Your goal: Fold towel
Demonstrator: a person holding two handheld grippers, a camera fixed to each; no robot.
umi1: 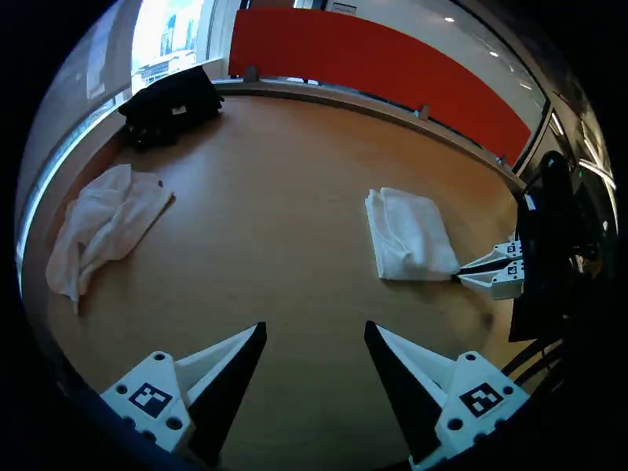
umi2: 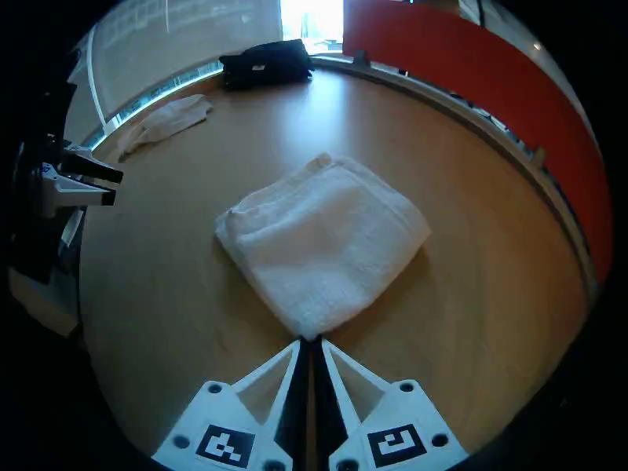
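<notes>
White terry towel (umi2: pixel 323 239), folded into a thick square, lying mid-surface on the round light-wood table (umi2: pixel 487 330) — right gripper (umi2: pixel 312 344) pressed together, tips at its near corner. Left gripper (umi1: pixel 315 328) spread wide over bare wood — crumpled white cloth (umi1: pixel 102 228) and black bag (umi1: pixel 169 102) near the far edge.

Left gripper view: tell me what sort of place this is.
Probably an office or meeting room: a long light-brown wooden table, a red partition panel along its far edge, and a large window showing city buildings outside.
</notes>
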